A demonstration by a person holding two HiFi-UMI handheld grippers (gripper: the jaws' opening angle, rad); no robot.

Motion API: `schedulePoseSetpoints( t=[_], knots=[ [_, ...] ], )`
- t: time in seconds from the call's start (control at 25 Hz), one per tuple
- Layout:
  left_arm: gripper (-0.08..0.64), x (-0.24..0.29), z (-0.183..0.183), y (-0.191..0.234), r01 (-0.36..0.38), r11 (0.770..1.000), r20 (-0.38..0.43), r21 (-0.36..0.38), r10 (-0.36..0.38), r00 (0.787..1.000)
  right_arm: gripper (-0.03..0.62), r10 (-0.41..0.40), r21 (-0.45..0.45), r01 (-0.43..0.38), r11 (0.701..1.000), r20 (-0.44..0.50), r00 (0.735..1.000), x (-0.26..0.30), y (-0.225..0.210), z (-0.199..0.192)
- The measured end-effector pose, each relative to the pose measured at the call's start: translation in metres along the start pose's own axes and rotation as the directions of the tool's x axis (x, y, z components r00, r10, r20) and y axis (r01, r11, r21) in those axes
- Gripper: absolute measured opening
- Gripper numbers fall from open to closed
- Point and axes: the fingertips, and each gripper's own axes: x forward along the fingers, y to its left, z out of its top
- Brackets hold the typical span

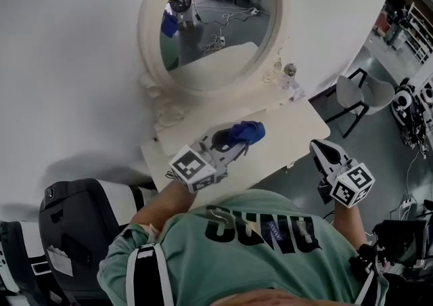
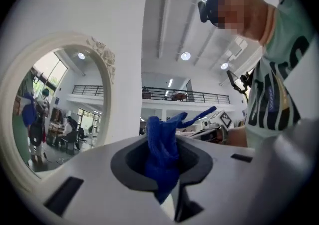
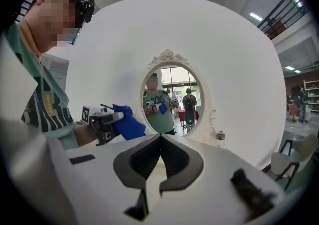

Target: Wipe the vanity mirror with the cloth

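- cloth (image 1: 247, 132): blue, bunched, pinched in left gripper (image 1: 233, 141) jaws, over white tabletop (image 1: 291, 128)
- vanity mirror (image 1: 216, 17): oval, cream ornate frame, upright behind tabletop

The person's left gripper (image 1: 230, 141), on a bare forearm (image 1: 157, 204) reaching forward, has its jaws clamped on a bunched blue cloth (image 1: 245, 133). The right gripper (image 1: 323, 149) is held off to the side, well apart from the left, pointing forward, jaws closed together with nothing between them.
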Motion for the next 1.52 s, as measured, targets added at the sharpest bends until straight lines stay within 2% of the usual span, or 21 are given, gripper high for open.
schedulePoseSetpoints(
  t=[0.08,0.16,0.24,0.28,0.32,0.36,0.4,0.44,0.52,0.56,0.6,0.68,0.76,0.8,0.84,0.92,1.04,1.16,1.28,1.36,1.52],
  knots=[
    [0.078,0.005,0.01,0.033,-0.072,0.993,-0.008,0.088,0.073,0.997,0.005,0.029,-0.017,-0.03,0.999,-0.03,0.999,0.024,-0.011,0.0],
    [0.078,0.011,0.024,0.065,-0.162,0.965,-0.011,0.206,0.168,0.986,0.005,0.059,-0.038,-0.061,0.997,-0.052,0.997,0.044,-0.028,0.0],
    [0.078,0.021,0.044,0.094,-0.256,0.899,-0.012,0.354,0.278,0.961,0.005,0.098,-0.051,-0.101,0.994,-0.059,0.993,0.06,-0.048,0.003],
    [0.078,0.027,0.055,0.107,-0.304,0.85,-0.01,0.43,0.341,0.94,0.005,0.123,-0.056,-0.127,0.99,-0.059,0.991,0.067,-0.058,0.005],
    [0.078,0.033,0.068,0.121,-0.352,0.788,-0.006,0.505,0.411,0.912,0.005,0.153,-0.064,-0.157,0.986,-0.056,0.987,0.074,-0.068,0.009],
    [0.078,0.036,0.082,0.136,-0.399,0.71,0.0,0.58,0.49,0.872,0.005,0.19,-0.074,-0.194,0.978,-0.051,0.98,0.082,-0.078,0.012],
    [0.078,0.035,0.097,0.152,-0.443,0.609,0.011,0.658,0.581,0.814,0.005,0.235,-0.084,-0.238,0.968,-0.048,0.971,0.092,-0.086,0.015],
    [0.078,0.03,0.112,0.168,-0.476,0.484,0.031,0.734,0.676,0.736,0.005,0.283,-0.092,-0.286,0.954,-0.047,0.958,0.103,-0.094,0.017],
    [0.078,0.021,0.143,0.198,-0.49,0.226,0.101,0.842,0.826,0.555,0.005,0.362,-0.105,-0.364,0.926,-0.041,0.931,0.121,-0.114,0.024],
    [0.078,0.021,0.158,0.21,-0.478,0.12,0.143,0.87,0.867,0.478,0.005,0.384,-0.112,-0.385,0.916,-0.031,0.923,0.126,-0.128,0.029],
    [0.078,0.023,0.172,0.22,-0.457,0.033,0.181,0.889,0.892,0.415,0.005,0.397,-0.121,-0.396,0.91,-0.019,0.918,0.129,-0.142,0.035],
    [0.078,0.025,0.195,0.235,-0.389,-0.101,0.235,0.916,0.92,0.314,0.005,0.415,-0.137,-0.411,0.902,0.008,0.91,0.135,-0.161,0.046],
    [0.078,0.024,0.216,0.246,-0.304,-0.203,0.281,0.931,0.929,0.24,0.005,0.443,-0.155,-0.434,0.887,0.03,0.896,0.142,-0.164,0.055],
    [0.078,0.024,0.226,0.252,-0.257,-0.243,0.3,0.935,0.929,0.215,0.005,0.457,-0.168,-0.445,0.879,0.039,0.889,0.145,-0.161,0.058],
    [0.078,0.026,0.233,0.258,-0.206,-0.274,0.314,0.939,0.929,0.195,0.005,0.467,-0.18,-0.453,0.873,0.044,0.883,0.148,-0.158,0.059],
    [0.078,0.03,0.241,0.27,-0.1,-0.319,0.332,0.942,0.928,0.166,0.005,0.477,-0.184,-0.461,0.868,0.055,0.877,0.153,-0.154,0.056],
    [0.078,0.032,0.249,0.283,0.058,-0.383,0.372,0.922,0.918,0.14,0.005,0.486,-0.161,-0.472,0.867,0.06,0.872,0.162,-0.15,0.051],
    [0.078,0.027,0.246,0.293,0.183,-0.424,0.406,0.887,0.905,0.128,0.005,0.496,-0.139,-0.485,0.863,0.05,0.867,0.172,-0.144,0.044],
    [0.077,0.019,0.237,0.301,0.265,-0.46,0.441,0.847,0.888,0.132,0.005,0.511,-0.132,-0.504,0.854,0.027,0.859,0.18,-0.132,0.037],
    [0.076,0.009,0.231,0.303,0.295,-0.447,0.431,0.845,0.894,0.119,0.005,0.519,-0.144,-0.513,0.846,0.003,0.855,0.185,-0.121,0.034],
    [0.075,-0.016,0.207,0.305,0.345,-0.381,0.375,0.858,0.923,0.084,0.005,0.526,-0.141,-0.523,0.841,-0.016,0.85,0.189,-0.114,0.028]
  ],
)
